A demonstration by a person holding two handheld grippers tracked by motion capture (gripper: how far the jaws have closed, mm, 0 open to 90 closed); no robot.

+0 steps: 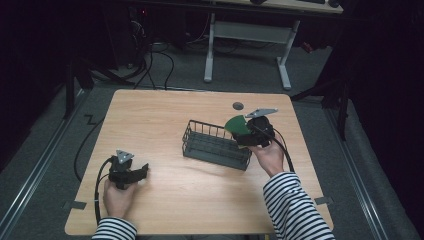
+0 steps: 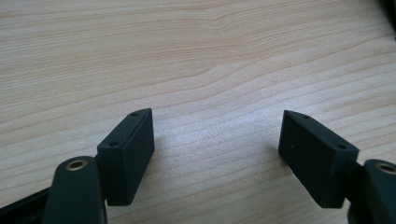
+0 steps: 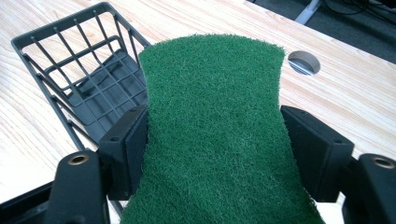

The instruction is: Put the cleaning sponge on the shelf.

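Note:
My right gripper (image 1: 243, 131) is shut on a green scouring pad (image 1: 236, 123), held just above the right end of a dark wire basket (image 1: 216, 145). In the right gripper view the green pad (image 3: 212, 126) is pinched between both black jaws, with the basket (image 3: 79, 79) lying below and to the left, nothing in it. My left gripper (image 1: 142, 171) rests low over the table near the front left, its jaws open. The left gripper view has its two jaws wide apart over bare wood, gripper (image 2: 217, 140) holding nothing.
A light wooden table (image 1: 165, 115) carries the basket at its middle. A round cable hole (image 1: 238, 105) sits at the far edge behind the basket. Beyond the table stands a white-legged desk (image 1: 247, 45) on grey floor, with cables to the left.

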